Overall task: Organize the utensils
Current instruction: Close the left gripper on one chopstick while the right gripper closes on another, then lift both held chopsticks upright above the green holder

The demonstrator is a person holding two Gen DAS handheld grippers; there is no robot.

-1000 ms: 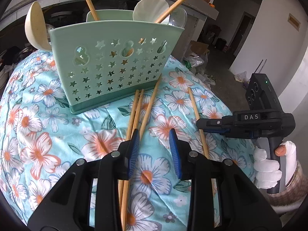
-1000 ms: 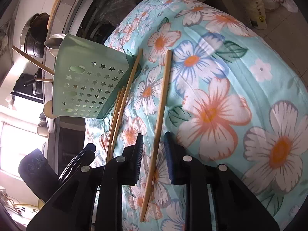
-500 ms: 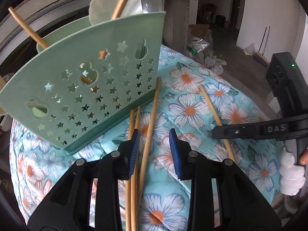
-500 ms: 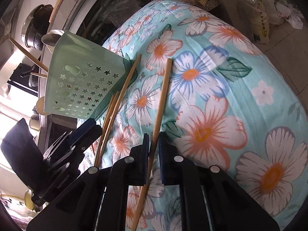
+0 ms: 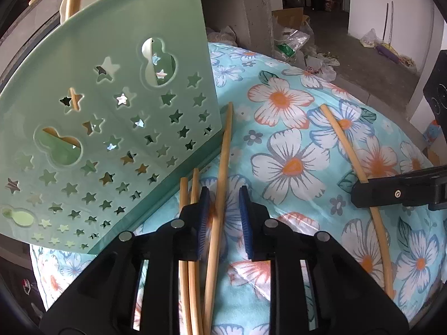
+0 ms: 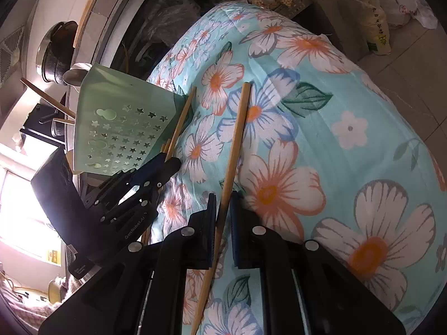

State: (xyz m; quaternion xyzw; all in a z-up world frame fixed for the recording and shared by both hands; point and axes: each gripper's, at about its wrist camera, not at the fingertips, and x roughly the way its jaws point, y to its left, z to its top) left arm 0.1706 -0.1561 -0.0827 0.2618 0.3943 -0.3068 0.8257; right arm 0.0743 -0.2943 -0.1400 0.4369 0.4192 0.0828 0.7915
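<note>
A lone chopstick (image 6: 233, 150) on the flowered cloth (image 6: 349, 128) is pinched by the right hand-held gripper (image 6: 222, 220), presumably for lifting. The left hand-held gripper (image 5: 222, 212) is closing around another chopstick (image 5: 220, 195) beside the green holder (image 5: 111, 106), where a spoon and chopsticks are stored.

Utensil holder (image 5: 117, 128) stands on floral cloth (image 5: 293, 164), at left in left wrist view. Three chopsticks lie side by side just right of holder's base: a close pair (image 5: 187, 223), then longer chopstick (image 5: 223, 167), far end touching holder's corner. Left gripper (image 5: 222, 217) straddles longer chopstick, jaws closing. Fourth chopstick (image 6: 234, 150) lies well right of those, apart, between pads of right gripper (image 6: 222, 220). More chopsticks stand in holder.
</note>
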